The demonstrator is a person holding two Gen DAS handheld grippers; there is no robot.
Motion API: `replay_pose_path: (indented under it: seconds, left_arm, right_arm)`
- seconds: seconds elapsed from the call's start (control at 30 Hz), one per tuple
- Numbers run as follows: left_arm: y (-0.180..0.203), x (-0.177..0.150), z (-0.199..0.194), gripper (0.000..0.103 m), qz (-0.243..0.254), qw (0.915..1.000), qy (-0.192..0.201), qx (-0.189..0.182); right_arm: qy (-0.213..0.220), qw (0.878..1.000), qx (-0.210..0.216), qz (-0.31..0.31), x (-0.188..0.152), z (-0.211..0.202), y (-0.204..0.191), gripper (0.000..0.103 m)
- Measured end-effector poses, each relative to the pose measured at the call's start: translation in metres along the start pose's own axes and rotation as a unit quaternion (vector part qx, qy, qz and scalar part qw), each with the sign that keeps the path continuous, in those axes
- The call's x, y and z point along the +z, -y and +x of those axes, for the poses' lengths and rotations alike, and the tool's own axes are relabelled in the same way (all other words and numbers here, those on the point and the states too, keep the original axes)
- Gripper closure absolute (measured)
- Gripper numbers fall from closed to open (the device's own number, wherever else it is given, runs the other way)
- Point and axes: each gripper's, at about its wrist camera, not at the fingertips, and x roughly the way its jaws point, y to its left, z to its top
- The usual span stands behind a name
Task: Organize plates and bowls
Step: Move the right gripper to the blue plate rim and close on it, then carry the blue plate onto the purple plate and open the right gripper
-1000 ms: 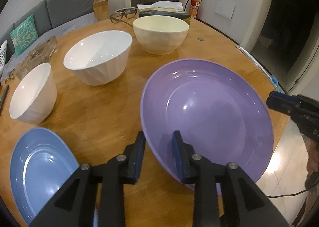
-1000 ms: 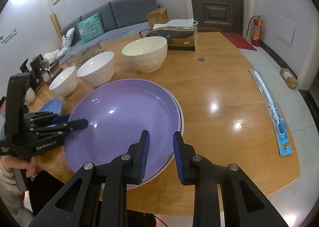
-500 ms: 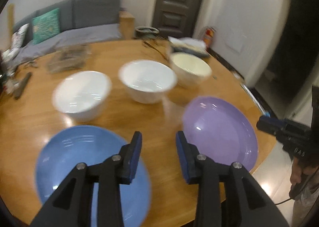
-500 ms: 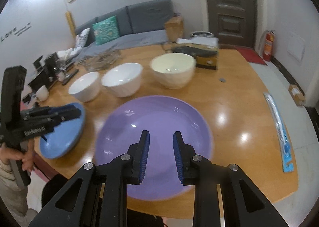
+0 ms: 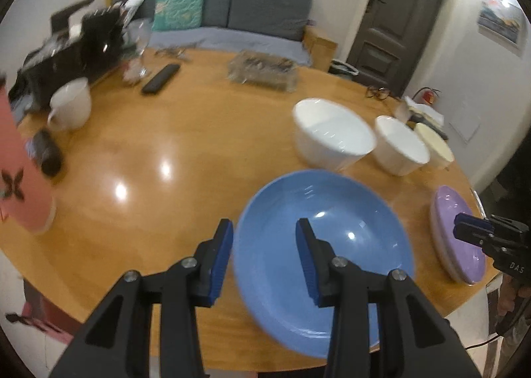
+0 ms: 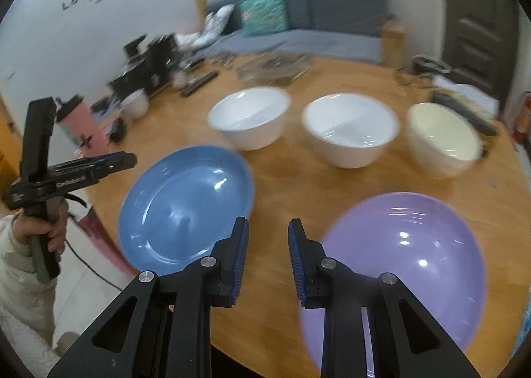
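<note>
1. Grey sofa (image 5: pixel 232 13), teal cushion (image 5: pixel 177 8) and dark door (image 5: pixel 398 19) back a round wooden counter (image 5: pixel 186 152) laid with crockery.
2. Left tongs (image 5: pixel 264 257) hang over the counter's near edge, jaws parted wide and holding nothing; the right finger sits above the blue plate (image 5: pixel 323 255) and the left finger just outside its rim.
3. Right tongs (image 6: pixel 268 260) hover with jaws moderately apart and empty, above bare wood between the blue plate and the purple plate (image 6: pixel 398 271).
4. Purple plate lies at the near right edge of the counter in the right wrist view; whether another plate sits beneath it cannot be told.
5. Three bowls stand in a row behind the plates: a white bowl (image 6: pixel 249 117), a second white bowl (image 6: pixel 350 129) and a cream bowl (image 6: pixel 443 139), close together.
6. Toward the far left edge sit a white cup (image 5: pixel 69 107), a black remote (image 5: pixel 161 77) and a pink bottle (image 5: pixel 23 179); a clear tray (image 5: pixel 262 69) rests near the far edge.
</note>
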Motion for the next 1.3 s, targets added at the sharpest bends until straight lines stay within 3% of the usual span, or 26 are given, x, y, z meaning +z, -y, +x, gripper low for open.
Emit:
replay_pose_path:
  seconds: [0.23,0.43,0.73,1.3]
  left_arm:
    - [-0.019,-0.025,0.026,0.067,-0.019,0.9994,-0.029,-0.005]
    - [-0.022,-0.031,0.039,0.075,-0.024,0.9988,-0.042,-0.008]
    - [-0.019,-0.033,0.040,0.092,-0.022,0.9987,-0.042,-0.017]
    - [0.001,-0.029,0.028,0.092,-0.004,0.9993,-0.035,-0.016]
  right_arm:
    - [-0.068,0.997,0.014,-0.023,0.003,0.057,-0.025,0.083]
    - [-0.089,0.996,0.013,-0.022,0.000,0.075,-0.028,0.083]
    - [-0.100,0.994,0.022,-0.031,-0.010,0.079,-0.032,0.082]
    - [-0.082,0.996,0.003,-0.033,-0.012,0.061,-0.034,0.081]
